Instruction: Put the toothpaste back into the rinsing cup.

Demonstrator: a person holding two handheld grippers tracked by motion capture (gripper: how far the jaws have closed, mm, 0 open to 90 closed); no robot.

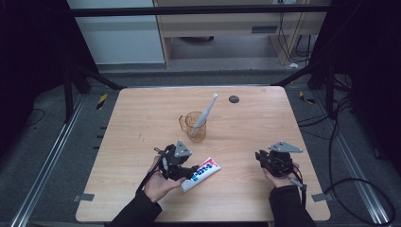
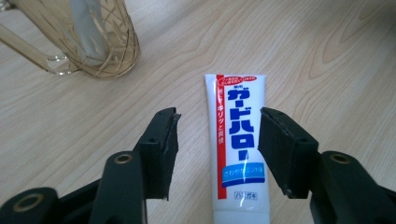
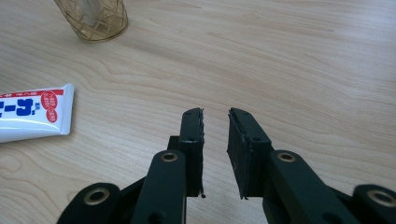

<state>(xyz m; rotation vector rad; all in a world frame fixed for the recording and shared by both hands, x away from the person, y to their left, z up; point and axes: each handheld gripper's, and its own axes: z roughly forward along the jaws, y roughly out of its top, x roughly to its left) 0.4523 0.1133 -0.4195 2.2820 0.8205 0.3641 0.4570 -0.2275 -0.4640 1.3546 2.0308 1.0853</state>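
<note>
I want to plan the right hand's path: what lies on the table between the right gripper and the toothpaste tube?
Nothing: in the high view, bare wooden table runs from the right gripper to the toothpaste tube.

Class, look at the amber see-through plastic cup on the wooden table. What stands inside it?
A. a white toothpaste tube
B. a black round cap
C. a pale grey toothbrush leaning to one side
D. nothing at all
C: in the high view a pale grey toothbrush leans out of the amber see-through plastic cup, while the white toothpaste tube lies flat on the wooden table.
</note>
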